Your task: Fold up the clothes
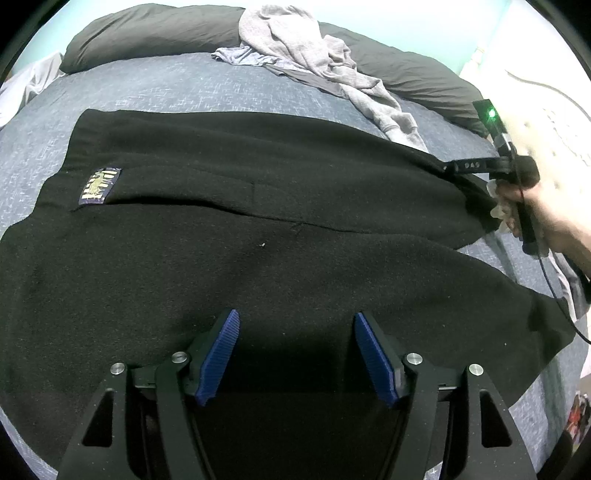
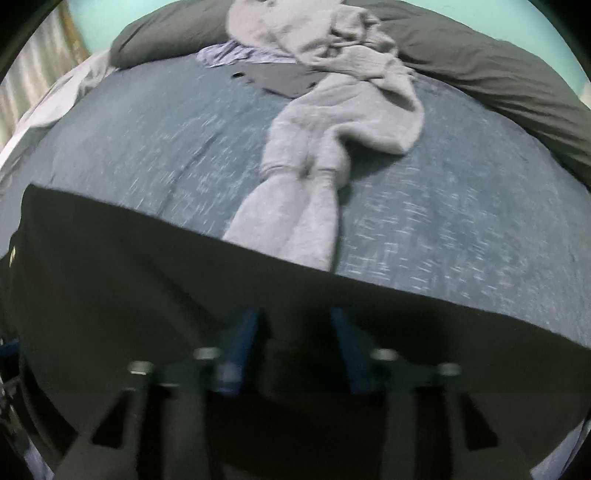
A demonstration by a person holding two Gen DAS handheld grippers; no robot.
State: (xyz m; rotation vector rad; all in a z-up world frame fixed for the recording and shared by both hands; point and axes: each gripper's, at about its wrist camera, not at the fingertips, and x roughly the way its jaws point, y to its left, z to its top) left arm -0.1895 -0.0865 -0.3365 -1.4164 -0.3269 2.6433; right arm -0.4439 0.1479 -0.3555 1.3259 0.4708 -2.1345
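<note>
The right hand-held gripper [image 1: 448, 168] bears "945"; the garment's label [image 1: 99, 185] is unreadable

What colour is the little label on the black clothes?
The label is dark blue with gold, clearest in the left wrist view.

black garment [image 1: 258, 258]: plain black, with a small dark blue patch [image 1: 99, 185] bearing a yellow design
bed cover [image 1: 166, 88]: blue-grey, flecked all over with short white dashes
sweatshirt [image 2: 332, 110]: light grey, plain
pillows [image 1: 147, 33]: dark grey-olive, plain
patterned cloth [image 1: 236, 55]: pale blue-white print, under the sweatshirt
left gripper [image 1: 295, 354]: black frame, blue ribbed fingers [image 1: 218, 358], silver bolts
wall [image 2: 129, 11]: pale mint green
</note>
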